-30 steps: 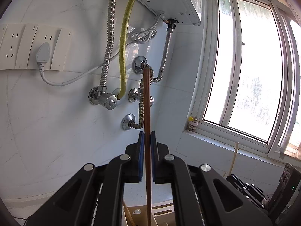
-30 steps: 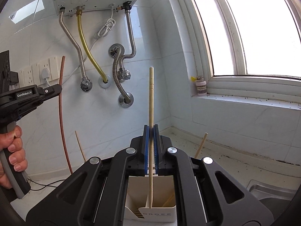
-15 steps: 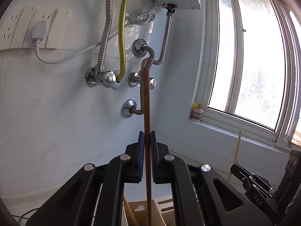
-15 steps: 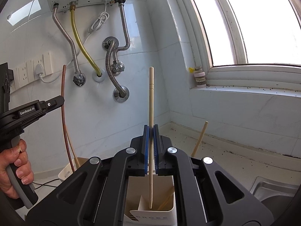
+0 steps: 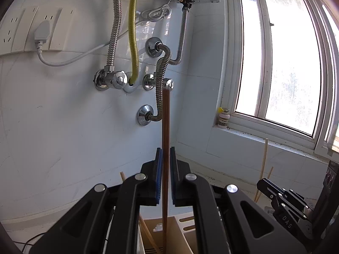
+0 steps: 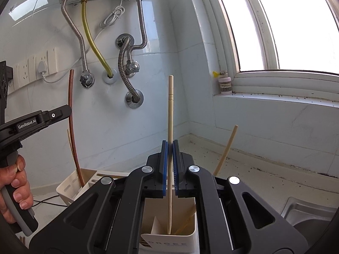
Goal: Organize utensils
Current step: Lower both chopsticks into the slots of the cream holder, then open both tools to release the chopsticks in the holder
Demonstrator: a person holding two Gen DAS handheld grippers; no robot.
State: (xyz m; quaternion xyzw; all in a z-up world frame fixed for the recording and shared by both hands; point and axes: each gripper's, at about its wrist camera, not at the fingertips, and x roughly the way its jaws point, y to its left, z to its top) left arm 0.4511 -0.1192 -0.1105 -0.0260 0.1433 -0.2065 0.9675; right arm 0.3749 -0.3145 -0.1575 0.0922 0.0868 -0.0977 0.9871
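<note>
In the left wrist view my left gripper (image 5: 166,169) is shut on a dark brown chopstick (image 5: 166,127) that stands upright. Its lower end reaches into a cream utensil holder (image 5: 169,224), where a light chopstick (image 5: 146,230) leans. My right gripper (image 6: 169,163) is shut on a light wooden chopstick (image 6: 170,110), also upright, its tip inside a white holder (image 6: 190,232). A second light chopstick (image 6: 226,150) leans out of that holder. In the right wrist view the left gripper (image 6: 42,120) shows at the left, a hand (image 6: 14,190) on its grip, the brown chopstick (image 6: 71,116) dipping into the cream holder (image 6: 72,184).
The white tiled wall ahead carries metal hoses (image 6: 125,67), a yellow hose (image 5: 134,31) and a plugged wall socket (image 5: 42,31). A window (image 5: 286,63) with a small jar (image 5: 223,118) on its sill is at the right. A steel sink (image 6: 307,211) lies at the lower right.
Both grippers have sunk with their chopsticks. The wall fittings now sit higher in both views, and each chopstick's lower end reaches deeper into its holder.
</note>
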